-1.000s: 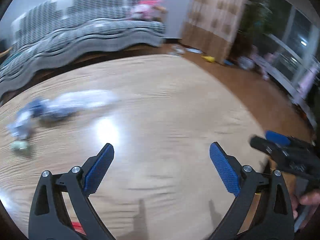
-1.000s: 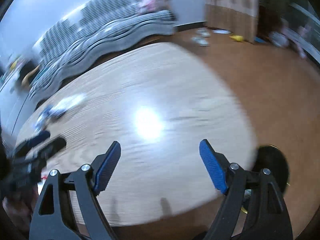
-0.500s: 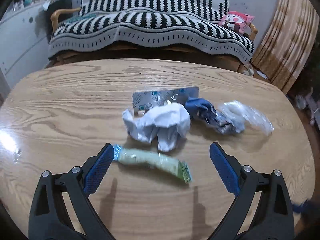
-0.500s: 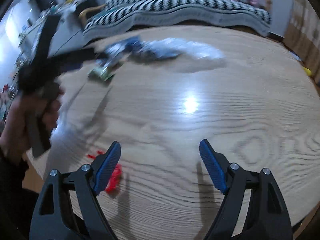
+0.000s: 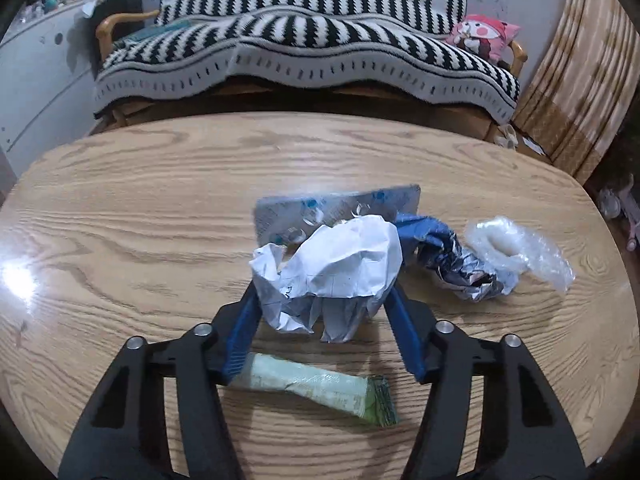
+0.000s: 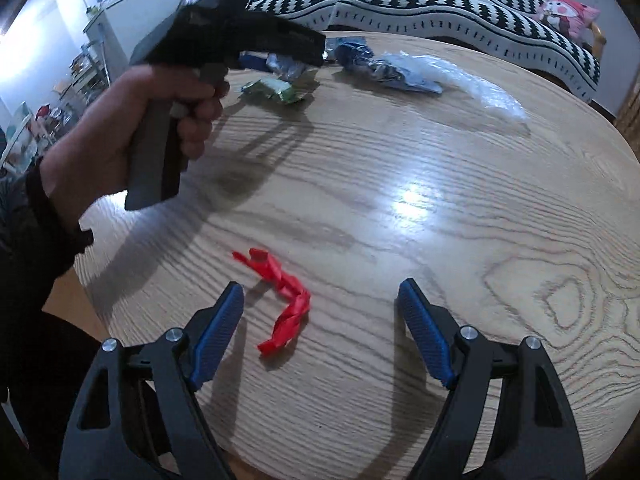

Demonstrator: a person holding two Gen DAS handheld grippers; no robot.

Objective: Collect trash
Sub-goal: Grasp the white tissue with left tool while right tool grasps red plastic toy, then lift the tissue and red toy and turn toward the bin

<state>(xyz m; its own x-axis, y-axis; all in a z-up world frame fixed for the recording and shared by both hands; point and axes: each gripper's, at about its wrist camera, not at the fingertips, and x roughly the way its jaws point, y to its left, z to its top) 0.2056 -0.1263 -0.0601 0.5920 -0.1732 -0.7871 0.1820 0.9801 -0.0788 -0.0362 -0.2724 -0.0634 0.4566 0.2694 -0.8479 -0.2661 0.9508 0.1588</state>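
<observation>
On the round wooden table [image 5: 120,240] lies a heap of trash. My left gripper [image 5: 322,300] is closing on a crumpled white paper [image 5: 340,264], and its blue pads touch both sides of it. Behind the paper lies a silver blister pack [image 5: 336,208]. To the right are a blue foil wrapper [image 5: 448,256] and clear plastic film [image 5: 520,248]. A pale green wrapper [image 5: 320,388] lies under the left gripper's fingers. My right gripper [image 6: 320,286] hangs open over a twisted red wrapper [image 6: 286,300], without touching it. A hand [image 6: 140,120] holds the left gripper's handle.
A sofa under a black-and-white striped blanket [image 5: 304,40] stands behind the table, with a pink plush toy [image 5: 484,36] at its right end. A beige curtain [image 5: 580,80] hangs at the right. White cabinets [image 5: 36,80] stand at the left.
Both views swung from a blurred tabletop onto the trash. The left jaws narrowed from wide open onto the white paper. The right gripper came down closer over the red wrapper.
</observation>
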